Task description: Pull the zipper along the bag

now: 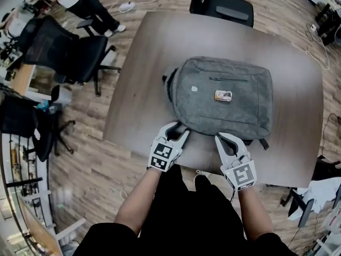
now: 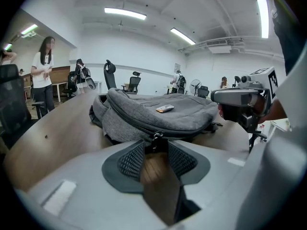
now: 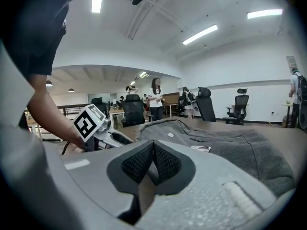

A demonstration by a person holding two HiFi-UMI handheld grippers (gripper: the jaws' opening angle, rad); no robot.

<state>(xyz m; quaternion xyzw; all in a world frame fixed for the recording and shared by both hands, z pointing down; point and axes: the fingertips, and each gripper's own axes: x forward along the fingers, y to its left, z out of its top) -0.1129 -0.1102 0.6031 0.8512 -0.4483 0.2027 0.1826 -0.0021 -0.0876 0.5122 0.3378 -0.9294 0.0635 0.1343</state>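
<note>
A grey backpack (image 1: 226,97) lies flat on the brown table (image 1: 144,84). Its zipper (image 2: 128,120) runs along the near side wall and ends at a dark pull (image 2: 154,137). My left gripper (image 1: 178,133) is at the bag's near left corner and stands open. The pull sits just ahead of the gap between its mesh pads (image 2: 131,161), and the pads do not press on it. At the bag's near edge, further right, my right gripper (image 1: 220,138) is shut with nothing seen between its pads (image 3: 138,163). A small orange-and-white tag (image 1: 223,95) lies on top of the bag.
Black office chairs stand at the table's far side (image 1: 226,5) and to the left (image 1: 72,52). A person (image 2: 43,71) stands beyond the table's left end. The table's near edge (image 1: 202,167) is right in front of me. Bare tabletop surrounds the bag.
</note>
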